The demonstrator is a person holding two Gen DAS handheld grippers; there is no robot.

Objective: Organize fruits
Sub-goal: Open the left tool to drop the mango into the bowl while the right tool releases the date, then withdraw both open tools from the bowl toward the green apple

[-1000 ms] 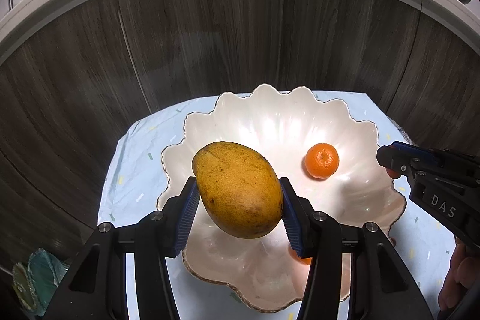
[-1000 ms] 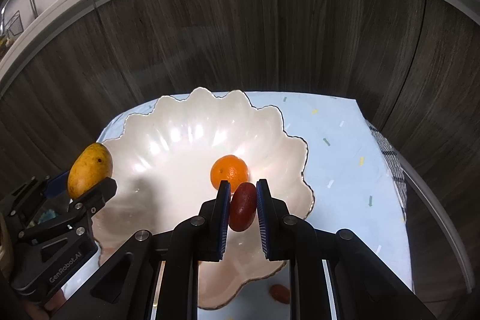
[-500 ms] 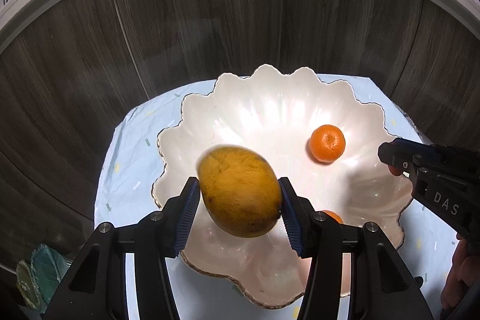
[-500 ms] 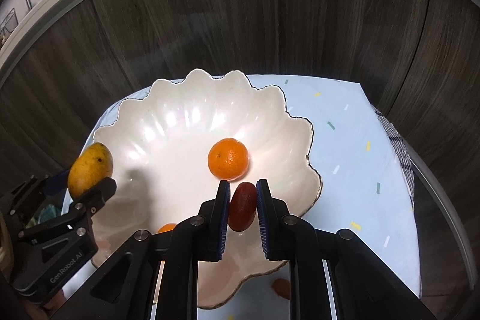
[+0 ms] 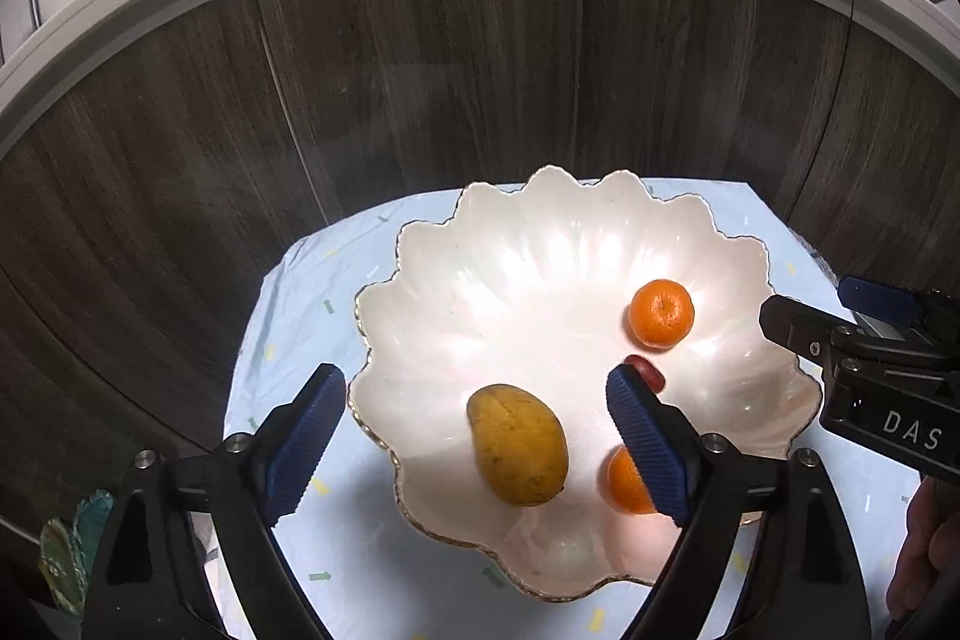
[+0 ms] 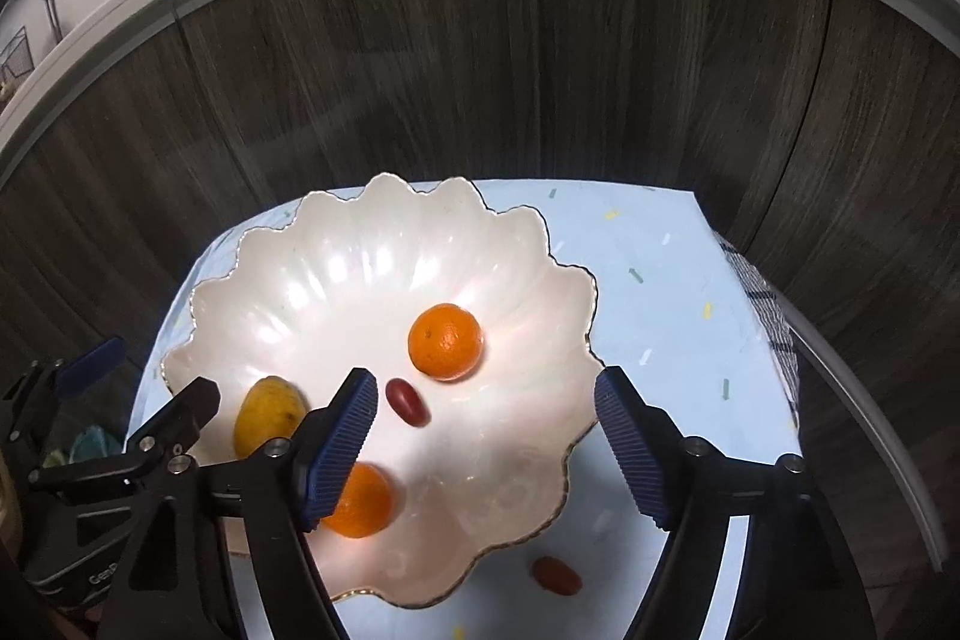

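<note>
Both grippers hang above the white scalloped bowl [image 6: 312,280], which sits on the pale blue cloth [image 6: 660,292] toward its left edge. The left gripper [image 5: 474,436] has its jaws opening wide with nothing pressed between the pads; the yellow mango [image 5: 517,443] lies free in the bowl's near-left part below them. The right gripper [image 6: 483,439] is likewise opening wide and empty, with a small red fruit [image 6: 407,402] lying loose on the bowl floor ahead of its pads. The step in hand looks like the release of 2 fruits into the bowl, 1 from each side. Counted: 1 mango, 2 oranges, 1 toward the far right of the bowl [image 6: 445,341] and 1 at its near rim [image 6: 360,501], and 2 small red fruits, 1 inside and 1 outside [image 6: 557,575] on the cloth just beside the bowl's near-right rim. That leaves 1 fruit visibly outside. The next move likely calls for the right gripper to draw back and drop low toward the cloth's near edge, narrow its jaws over that small rounded fruit without rolling it away or nudging the rim, and carry it in.
</note>
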